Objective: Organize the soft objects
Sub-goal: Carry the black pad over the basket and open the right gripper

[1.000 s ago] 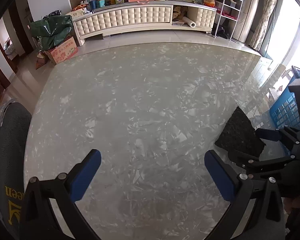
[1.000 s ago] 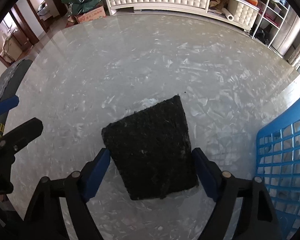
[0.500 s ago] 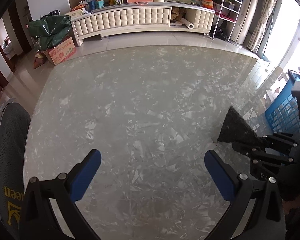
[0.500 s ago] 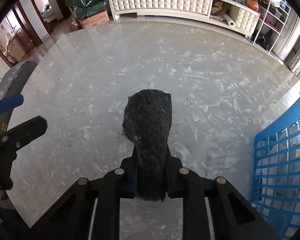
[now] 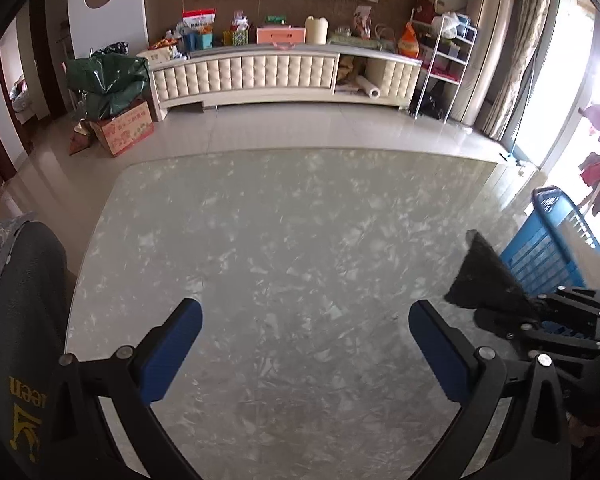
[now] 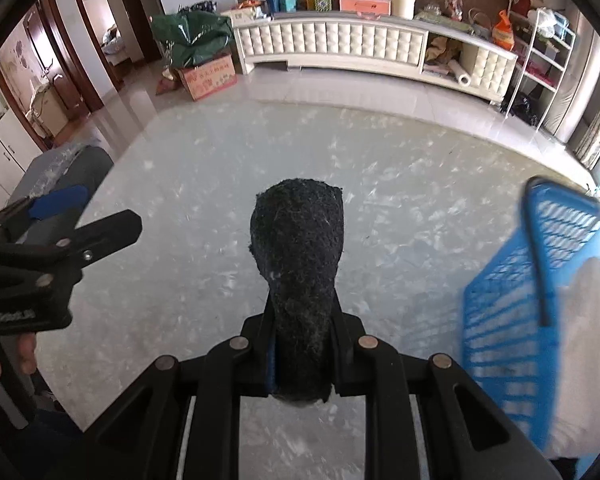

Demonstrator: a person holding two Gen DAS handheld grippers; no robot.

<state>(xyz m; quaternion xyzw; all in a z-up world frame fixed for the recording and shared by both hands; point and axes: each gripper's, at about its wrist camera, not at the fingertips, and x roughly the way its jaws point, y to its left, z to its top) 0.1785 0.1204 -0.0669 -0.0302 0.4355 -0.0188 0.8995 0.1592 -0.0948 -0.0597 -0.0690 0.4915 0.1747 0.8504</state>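
My right gripper (image 6: 302,354) is shut on a black scouring pad (image 6: 300,248), squeezed between the blue pads and held above the marbled table (image 6: 400,208). The pad (image 5: 482,280) and the right gripper (image 5: 548,320) also show at the right in the left wrist view. My left gripper (image 5: 304,344) is open and empty over the table (image 5: 284,240); it also shows at the left in the right wrist view (image 6: 72,216). A blue plastic basket (image 6: 512,300) stands to the right of the pad, with something white inside it (image 6: 584,336).
A grey chair back (image 5: 24,300) is at the table's left edge. The basket (image 5: 548,248) sits at the table's right edge. Beyond the table are a white cabinet (image 5: 284,76), a cardboard box (image 5: 124,128) and a wire shelf (image 5: 444,60).
My right gripper closed on the pad, which had lain flat between open fingers, and lifted it off the table toward the basket. Both cameras have tilted up. The left gripper stays open.
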